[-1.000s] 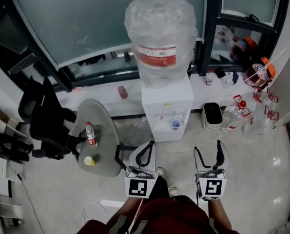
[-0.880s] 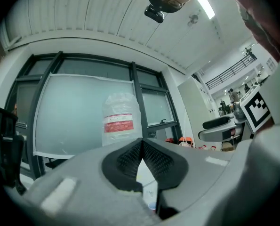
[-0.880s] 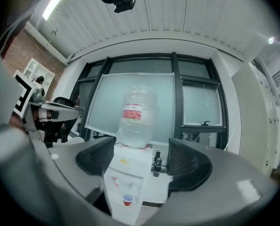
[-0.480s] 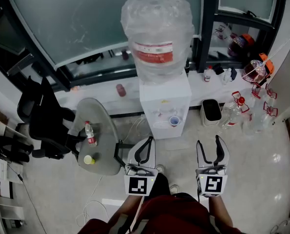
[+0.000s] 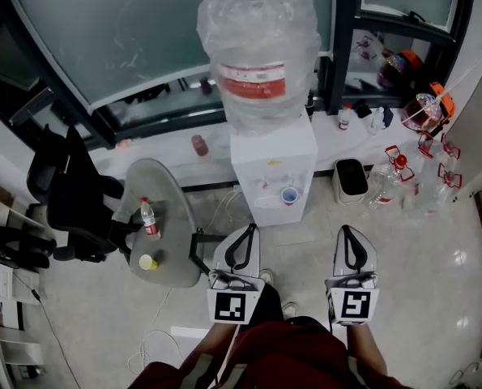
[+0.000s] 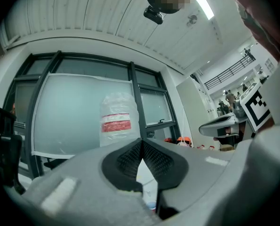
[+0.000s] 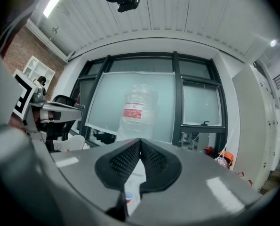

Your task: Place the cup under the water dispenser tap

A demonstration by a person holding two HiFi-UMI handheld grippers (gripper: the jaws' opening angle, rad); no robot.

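Note:
A white water dispenser [image 5: 271,168] stands against the window wall with a big clear bottle [image 5: 261,51] on top. A small blue-rimmed cup [image 5: 289,194] sits in its tap recess; a sliver of the cup [image 7: 129,197] shows below the right jaws. Both grippers hang in the air well in front of the dispenser, apart from it. My left gripper [image 5: 245,235] is shut with nothing in it, tips touching. My right gripper [image 5: 353,235] is shut too, empty. In the left gripper view the bottle [image 6: 115,121] rises beyond the closed pads.
A round grey table [image 5: 155,217] at the left holds a water bottle [image 5: 150,222] and a yellow cup [image 5: 148,262]. A black office chair [image 5: 70,197] stands beside it. A small bin [image 5: 350,182] and empty jugs [image 5: 403,181] lie to the dispenser's right.
My right gripper's jaws have closed from wide open to shut on nothing. The left gripper stays shut. Both hands have kept their places.

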